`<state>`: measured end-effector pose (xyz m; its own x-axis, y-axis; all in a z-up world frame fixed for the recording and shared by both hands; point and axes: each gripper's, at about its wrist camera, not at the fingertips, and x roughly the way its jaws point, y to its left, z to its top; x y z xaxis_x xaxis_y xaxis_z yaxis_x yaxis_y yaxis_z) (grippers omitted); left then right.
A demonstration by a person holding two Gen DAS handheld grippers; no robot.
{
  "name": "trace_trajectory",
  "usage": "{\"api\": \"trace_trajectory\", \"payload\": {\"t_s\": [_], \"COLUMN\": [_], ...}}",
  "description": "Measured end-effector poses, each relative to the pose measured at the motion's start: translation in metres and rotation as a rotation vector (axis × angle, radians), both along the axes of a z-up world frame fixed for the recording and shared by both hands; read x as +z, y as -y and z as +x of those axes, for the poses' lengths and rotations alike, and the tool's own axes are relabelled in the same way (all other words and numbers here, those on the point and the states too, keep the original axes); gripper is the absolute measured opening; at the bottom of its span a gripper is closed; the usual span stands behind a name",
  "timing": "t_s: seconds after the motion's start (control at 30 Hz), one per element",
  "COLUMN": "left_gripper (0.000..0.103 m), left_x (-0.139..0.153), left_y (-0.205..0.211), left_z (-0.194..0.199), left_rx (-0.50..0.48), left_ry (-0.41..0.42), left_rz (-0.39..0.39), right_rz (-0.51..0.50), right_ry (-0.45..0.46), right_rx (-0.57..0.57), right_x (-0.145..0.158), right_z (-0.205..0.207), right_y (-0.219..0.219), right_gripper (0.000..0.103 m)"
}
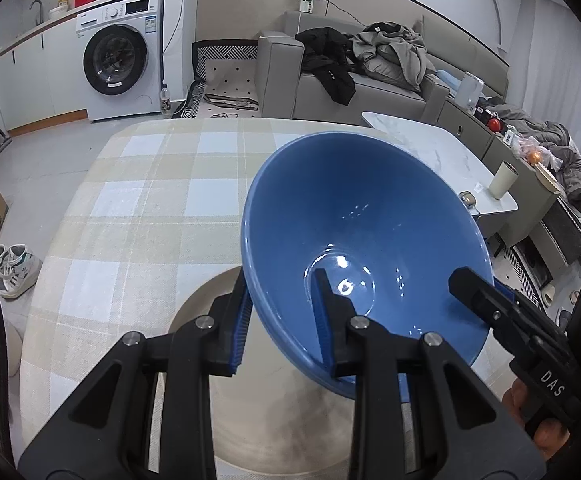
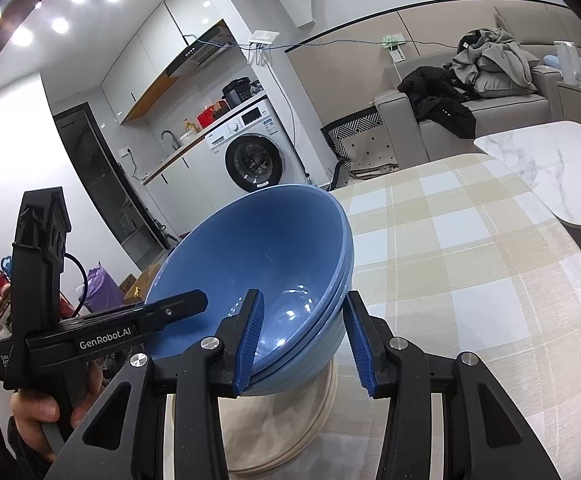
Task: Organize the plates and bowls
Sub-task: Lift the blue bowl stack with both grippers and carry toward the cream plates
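1. the left gripper (image 1: 282, 320) is narrow and clamped on the rim of the blue bowls (image 1: 370, 208) at about 7 o'clock in its own view, with one pad outside the wall and one inside. it slopes steeply down, and the left hand (image 2: 46, 408) is wrapped around its handle.
2. the bowls are a nested stack. they are tilted, with the mouth leaning toward 11 o'clock in the left wrist view, and sit directly over the stack of beige plates (image 1: 210, 292) on the checked tablecloth (image 1: 150, 184). i cannot tell whether the base touches the top plate or hangs just above it.
3. the step in hand looks like carrying or seating the bowl stack onto the plates. to do it well, level the rim first and bring both hands down together so the nested bowls do not slide apart. centre the foot on the top plate before easing either grip.
4. the right gripper (image 2: 304, 340) is at a middling width and straddles the stack wall at about 4 o'clock on the rim. its inner pad lies against the inside, but i cannot tell whether the outer pad presses. it slopes more gently than the left gripper.
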<state>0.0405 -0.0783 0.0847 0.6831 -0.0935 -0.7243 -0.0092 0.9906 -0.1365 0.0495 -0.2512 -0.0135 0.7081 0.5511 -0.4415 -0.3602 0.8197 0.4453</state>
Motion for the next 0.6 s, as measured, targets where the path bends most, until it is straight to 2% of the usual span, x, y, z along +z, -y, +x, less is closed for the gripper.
{"api": "trace_trajectory", "payload": {"t_s": [0.6], "left_gripper": [0.026], "left_x": [-0.01], "left_y": [-0.025], "left_z": [-0.014], "left_rx": [0.038], "left_ry": [-0.011], "left_rz": [0.005], "right_rz": [-0.03], "right_ry": [-0.017], "right_rx": [0.057], "right_x": [-0.01], "right_z": [0.002], "right_y": [-0.024], "right_gripper": [0.043]}}
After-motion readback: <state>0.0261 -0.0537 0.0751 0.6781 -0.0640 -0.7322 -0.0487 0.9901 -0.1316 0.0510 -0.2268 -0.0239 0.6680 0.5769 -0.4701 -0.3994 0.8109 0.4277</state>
